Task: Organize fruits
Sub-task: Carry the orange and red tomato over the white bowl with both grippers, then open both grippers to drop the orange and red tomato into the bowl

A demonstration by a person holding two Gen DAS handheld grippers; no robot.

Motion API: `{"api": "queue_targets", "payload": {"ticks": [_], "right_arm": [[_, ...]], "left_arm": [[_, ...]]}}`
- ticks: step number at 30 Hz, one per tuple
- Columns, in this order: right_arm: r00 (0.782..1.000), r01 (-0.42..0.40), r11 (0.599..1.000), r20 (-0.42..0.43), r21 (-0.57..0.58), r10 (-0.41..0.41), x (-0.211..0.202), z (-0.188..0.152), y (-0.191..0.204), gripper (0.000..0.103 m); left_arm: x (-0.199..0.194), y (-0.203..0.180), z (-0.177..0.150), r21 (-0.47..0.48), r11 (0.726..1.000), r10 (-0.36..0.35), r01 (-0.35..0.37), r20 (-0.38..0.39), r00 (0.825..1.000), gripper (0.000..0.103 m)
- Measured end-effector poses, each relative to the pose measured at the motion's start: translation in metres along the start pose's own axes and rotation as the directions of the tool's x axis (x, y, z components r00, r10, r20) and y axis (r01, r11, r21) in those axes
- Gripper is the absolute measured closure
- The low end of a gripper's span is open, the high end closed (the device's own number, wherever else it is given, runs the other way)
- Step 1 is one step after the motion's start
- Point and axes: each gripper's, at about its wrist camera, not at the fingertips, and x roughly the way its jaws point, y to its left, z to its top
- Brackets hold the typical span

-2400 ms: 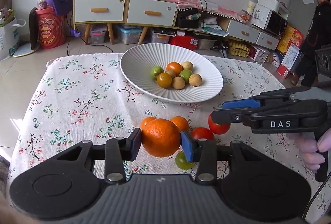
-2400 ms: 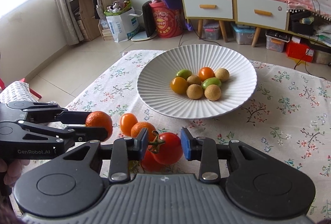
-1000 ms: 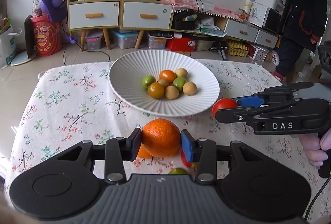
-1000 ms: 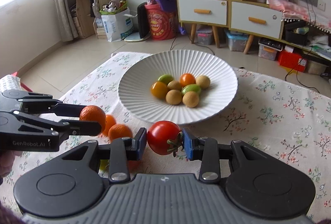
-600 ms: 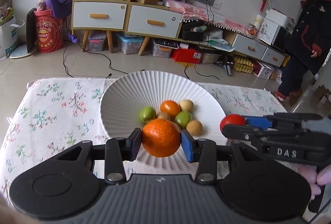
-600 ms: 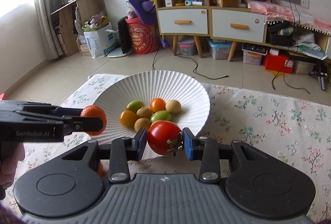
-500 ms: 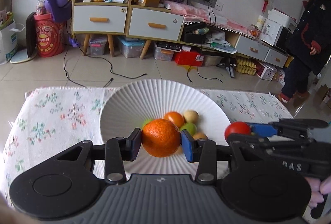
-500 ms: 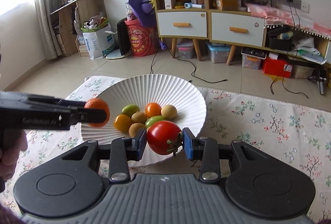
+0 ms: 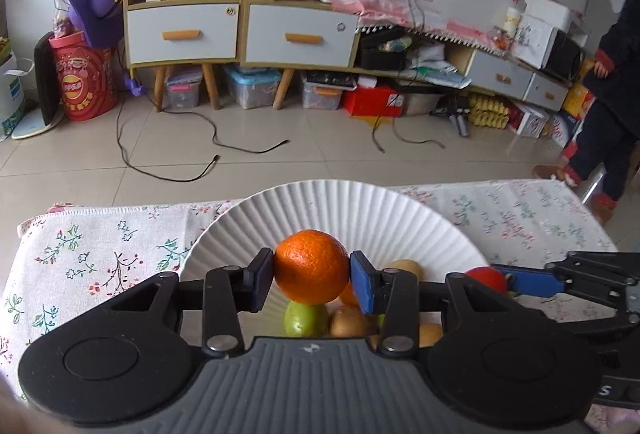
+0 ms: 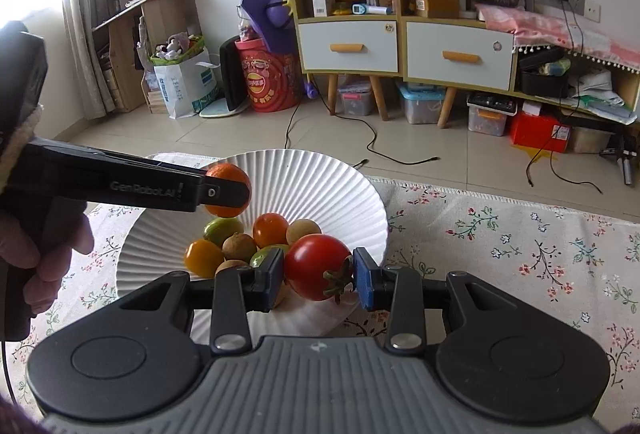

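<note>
My left gripper [image 9: 312,280] is shut on an orange mandarin [image 9: 311,266] and holds it above the white ribbed plate [image 9: 340,209]. It also shows in the right wrist view [image 10: 228,189], over the plate's left part. My right gripper [image 10: 318,276] is shut on a red tomato [image 10: 318,266] with a green stem, held above the plate's [image 10: 320,185] near right rim. In the left wrist view the tomato [image 9: 486,278] sits at the plate's right edge. Several small green, orange and tan fruits [image 10: 240,238] lie in the plate.
The plate stands on a table with a floral cloth [image 10: 520,234]. Beyond the table's far edge are the tiled floor with cables [image 9: 200,153], a shelf unit with drawers [image 9: 240,29], and a person in dark clothes [image 9: 612,93] at the far right.
Both grippers have moved forward over the plate with their fruit still held. The mandarin and the tomato now hang above the fruits in the plate.
</note>
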Motion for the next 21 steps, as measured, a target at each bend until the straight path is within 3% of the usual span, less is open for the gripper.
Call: {"api": "queue_targets", "payload": {"ticks": [21], "right_arm": [[1.000,0.001,0.999,0.000,-0.032,-0.001,0.018,0.007,0.004,0.069]], "left_arm": [[0.010,0.005,0.010,-0.001,0.999,-0.043,0.043,-0.096,0.995,0.062]]}}
